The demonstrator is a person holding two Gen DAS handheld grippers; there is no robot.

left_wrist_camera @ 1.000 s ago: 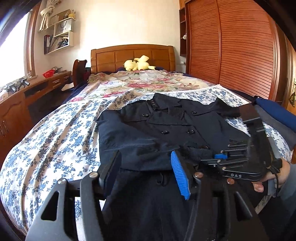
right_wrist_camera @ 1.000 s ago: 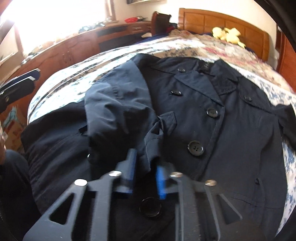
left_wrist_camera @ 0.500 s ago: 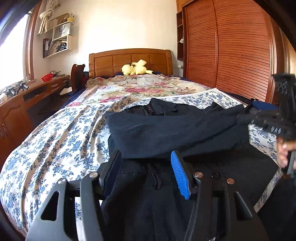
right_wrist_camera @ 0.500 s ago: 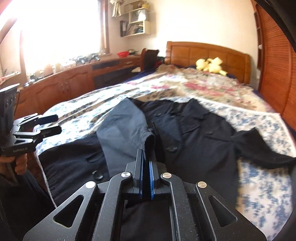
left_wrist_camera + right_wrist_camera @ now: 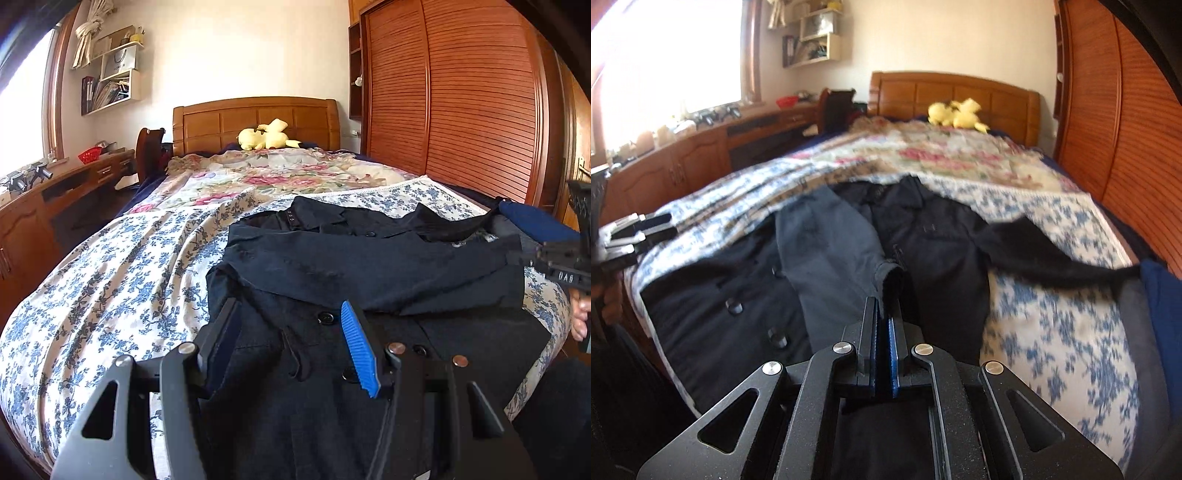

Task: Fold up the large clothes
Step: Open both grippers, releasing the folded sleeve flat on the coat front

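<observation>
One sleeve (image 5: 831, 251) pinched by right hand-held gripper (image 5: 884, 321), left hand-held gripper (image 5: 291, 343) agape over coat (image 5: 369, 266)

My left gripper (image 5: 291, 341): black frame, triangular cut-outs, silver and copper screws, one ribbed blue pad, one dark. My right gripper (image 5: 884, 317): black, silver screws, blue pads; white "DAS" lettering.
</observation>
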